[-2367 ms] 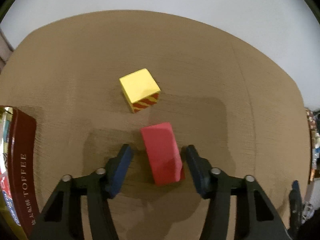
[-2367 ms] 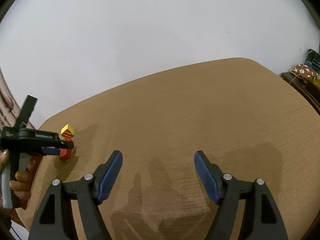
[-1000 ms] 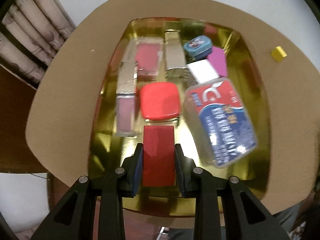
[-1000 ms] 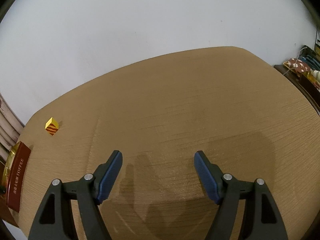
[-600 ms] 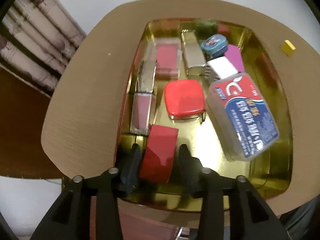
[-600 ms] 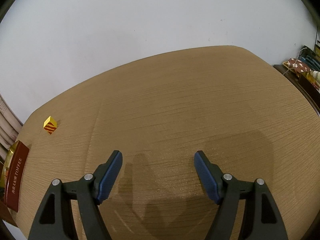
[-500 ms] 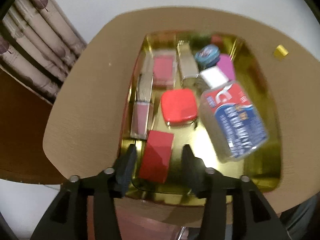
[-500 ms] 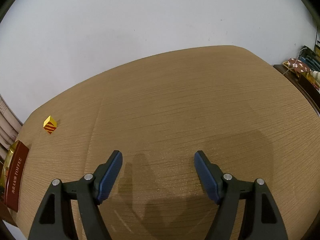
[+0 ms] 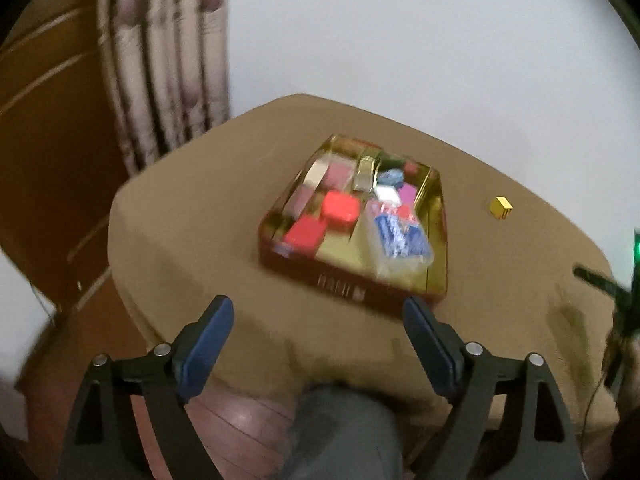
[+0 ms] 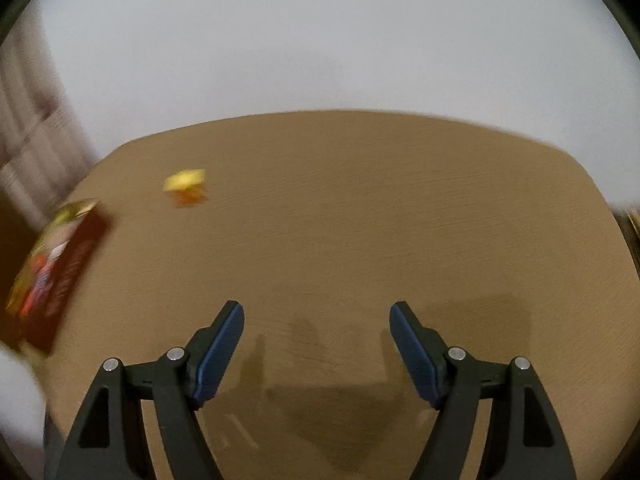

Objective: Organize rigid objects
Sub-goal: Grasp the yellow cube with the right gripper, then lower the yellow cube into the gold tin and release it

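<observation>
Left tongs (image 9: 318,330) just spreading, gripping nothing, hanging short of the tin (image 9: 434,216); right tongs (image 10: 316,338) gaping over the desk (image 10: 360,220).

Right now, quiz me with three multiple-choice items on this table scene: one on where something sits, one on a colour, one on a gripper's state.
1. Where is the yellow cube?
A. inside the tin
B. on the bare table beside the tin
C. between the left gripper's jaws

2. What colour is the inside of the tin?
A. gold
B. white
C. black

3. How is the left gripper now?
A. shut on the red block
B. shut on nothing
C. open, holding nothing

Answers:
1 B, the cube stands alone on the table, apart from the tin.
2 A, its inner walls shine gold.
3 C, its jaws have just been opening, and the red block lies in the tin.
</observation>
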Available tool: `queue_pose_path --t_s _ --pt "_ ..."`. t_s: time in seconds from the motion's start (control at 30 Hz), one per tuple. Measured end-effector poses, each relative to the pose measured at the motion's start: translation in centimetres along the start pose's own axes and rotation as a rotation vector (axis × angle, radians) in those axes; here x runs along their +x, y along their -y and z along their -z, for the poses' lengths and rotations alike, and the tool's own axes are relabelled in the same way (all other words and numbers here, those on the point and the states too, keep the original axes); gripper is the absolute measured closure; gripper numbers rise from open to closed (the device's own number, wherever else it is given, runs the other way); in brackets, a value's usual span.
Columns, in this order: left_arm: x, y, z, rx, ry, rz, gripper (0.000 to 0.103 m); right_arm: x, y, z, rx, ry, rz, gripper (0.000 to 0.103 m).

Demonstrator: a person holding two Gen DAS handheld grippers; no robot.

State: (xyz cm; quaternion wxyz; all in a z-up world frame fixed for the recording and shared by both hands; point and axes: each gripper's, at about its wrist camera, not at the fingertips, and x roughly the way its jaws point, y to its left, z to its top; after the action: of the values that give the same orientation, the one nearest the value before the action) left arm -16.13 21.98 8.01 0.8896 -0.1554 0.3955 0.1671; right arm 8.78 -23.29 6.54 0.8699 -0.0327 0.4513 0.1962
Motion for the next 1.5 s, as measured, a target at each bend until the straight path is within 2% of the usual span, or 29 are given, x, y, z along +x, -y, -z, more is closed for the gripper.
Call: queue_pose_path --t_s 0.07,0.17,0.23,0.33,0.5,0.83,0.87,0.9,0.93,1.1,1.2,1.33,1.43,1.5 --pt "0.1 -1.1 1.6 -0.044 -0.014 -0.024 0.018 0.6 -3.6 -2.9 -0.073 -0.018 -0.072 0.026" --pt "1.3 -2.5 3.1 -0.074 -0.037 -0.077 0.018 2.5 -7.3 -6.4 -0.127 -0.05 -0.112 0.026" --pt "2.2 -3.2 3.0 -0.092 -0.066 -0.095 0.018 4.6 -8.4 -8.7 -0.119 -0.087 -0.109 0.026" --pt "2.7 -3.8 3.1 -0.103 -0.055 -0.137 0.018 7.6 -9.5 -10.7 -0.114 -0.129 -0.088 0.026" --pt "3.3 -3.8 3.5 -0.094 -0.08 -0.144 0.018 11.1 -10.0 -11.7 -0.1 -0.185 -0.08 0.026" --pt "5.1 -1.6 4.1 0.042 -0.159 -0.146 0.018 15.7 -11.3 -12.4 -0.157 -0.266 -0.017 0.026" --pt "5.2 -1.6 4.2 0.047 -0.164 -0.149 0.018 15.7 -11.2 -12.0 -0.164 -0.275 -0.019 0.034" --pt "5.3 -1.6 4.2 0.052 -0.173 -0.145 0.018 16.1 -11.4 -11.9 -0.168 -0.286 -0.021 0.061" --pt "5.4 -1.6 4.3 0.05 -0.178 -0.15 0.018 16.4 -11.4 -11.7 -0.177 -0.301 0.003 0.074" --pt "5.6 -2.2 4.3 0.017 -0.201 -0.151 0.018 14.6 -12.2 -10.8 -0.189 -0.27 -0.011 0.073" --pt "5.4 -2.3 4.3 0.002 -0.202 -0.155 0.018 11.0 -13.5 -10.3 -0.164 -0.222 -0.119 0.073" --pt "5.3 -2.4 4.2 -0.001 -0.212 -0.156 0.018 5.2 -19.1 -8.8 -0.212 -0.177 -0.31 0.073" --pt "5.5 -2.4 4.2 0.013 -0.236 -0.174 0.018 3.0 -25.0 -7.1 -0.269 -0.215 -0.457 0.073" --pt "5.6 -2.5 4.0 0.022 -0.244 -0.179 0.018 2.6 -28.1 -6.2 -0.29 -0.239 -0.506 0.073"
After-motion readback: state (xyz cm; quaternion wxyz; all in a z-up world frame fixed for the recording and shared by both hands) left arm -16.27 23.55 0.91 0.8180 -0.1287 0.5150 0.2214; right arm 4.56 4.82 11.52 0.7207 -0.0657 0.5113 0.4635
